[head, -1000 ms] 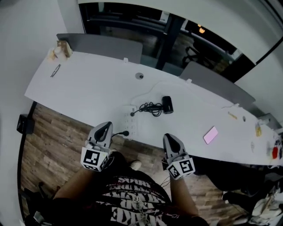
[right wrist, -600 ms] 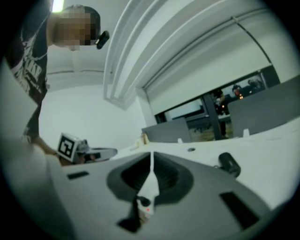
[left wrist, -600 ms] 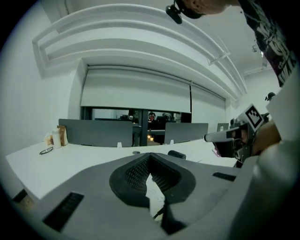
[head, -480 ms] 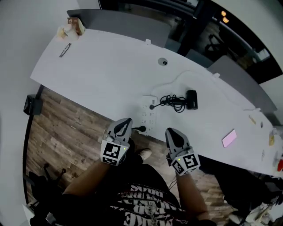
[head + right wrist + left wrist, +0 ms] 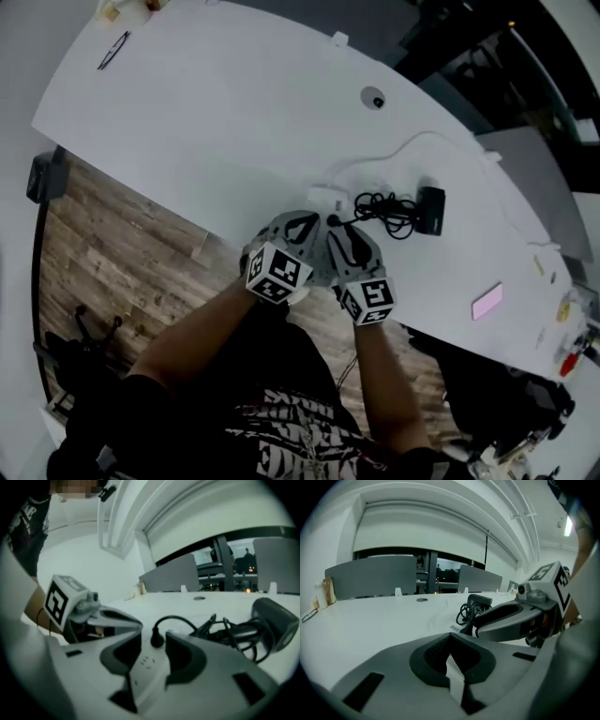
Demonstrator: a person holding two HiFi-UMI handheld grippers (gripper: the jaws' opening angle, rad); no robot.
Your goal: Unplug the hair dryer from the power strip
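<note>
A white power strip [image 5: 323, 199] lies near the table's front edge with a black plug [image 5: 334, 221] standing in it. The plug's coiled cord [image 5: 384, 208] runs to the black hair dryer [image 5: 431, 211] on the right. My right gripper [image 5: 343, 236] is over the strip, its jaws opening. In the right gripper view the strip [image 5: 145, 665] lies between them and the plug [image 5: 156, 638] stands just past the right gripper [image 5: 153, 646]; the pads touch nothing. My left gripper [image 5: 302, 225] is close beside it on the left. In its own view the left gripper [image 5: 449, 637] looks shut and empty.
A pink phone [image 5: 487, 302] lies far right on the table. A round cable grommet [image 5: 376, 99] sits at the back, with a white cable [image 5: 412, 145] curving from it toward the strip. Grey dividers [image 5: 370, 576] stand behind the table. Wooden floor [image 5: 103, 244] lies below the front edge.
Both grippers came down and forward from in front of my body to the power strip and now sit close together. The right jaws have spread apart.
</note>
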